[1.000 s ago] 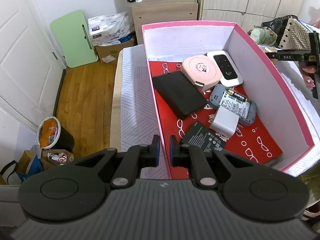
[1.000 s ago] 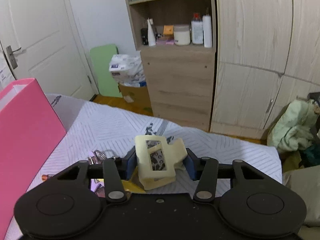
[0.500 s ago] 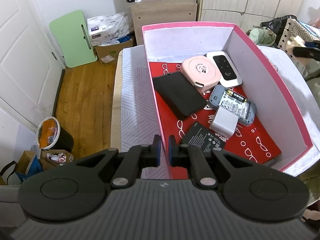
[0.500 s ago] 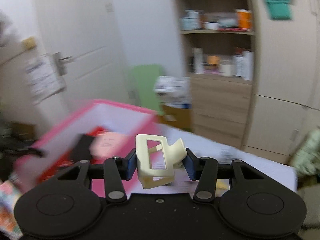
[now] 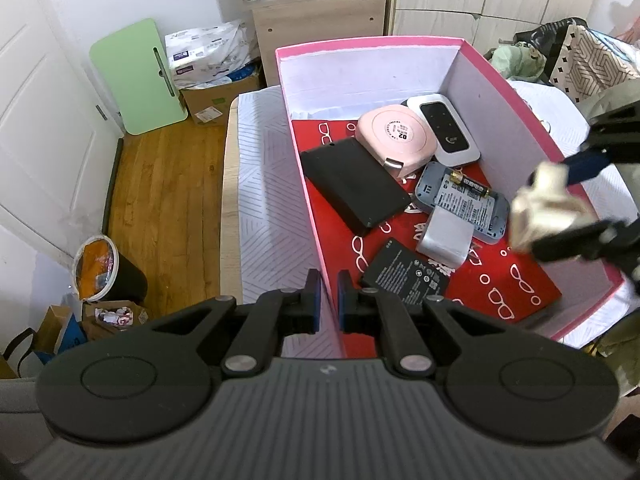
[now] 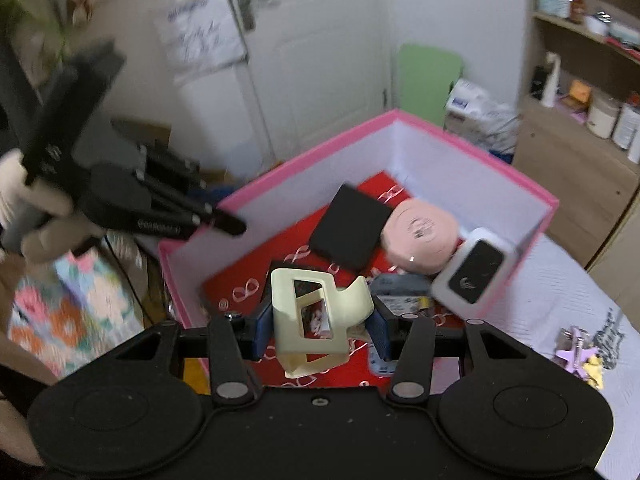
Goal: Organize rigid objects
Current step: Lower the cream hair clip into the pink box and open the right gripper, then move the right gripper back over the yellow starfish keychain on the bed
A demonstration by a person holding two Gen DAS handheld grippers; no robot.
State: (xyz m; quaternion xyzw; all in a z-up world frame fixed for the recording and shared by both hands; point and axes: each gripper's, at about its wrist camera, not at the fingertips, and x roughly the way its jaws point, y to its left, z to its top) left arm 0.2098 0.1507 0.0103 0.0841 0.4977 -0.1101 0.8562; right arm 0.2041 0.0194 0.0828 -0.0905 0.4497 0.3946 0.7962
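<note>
- While the right gripper (image 6: 320, 330) clamps a cream clip (image 6: 316, 316), it hangs over the pink box (image 5: 516, 92).
- Left gripper (image 5: 329, 306) pinches the box's near wall, jaws almost together.
- Inside lie a black slab (image 5: 354, 186), pink disc (image 5: 396, 136) and router (image 5: 448, 128).
- Placing step, I'd judge: next, lower to bare red floor and let go.

Left hand-held gripper (image 5: 325, 296): matte grey ribbed housing, two round black discs, black linkage arms with silver rivets, blue-padded fingers. Right hand-held gripper (image 6: 320, 330): black body, identical discs, silver rivets, blue pads. A pale-gloved hand (image 6: 36, 216) is blurred.
</note>
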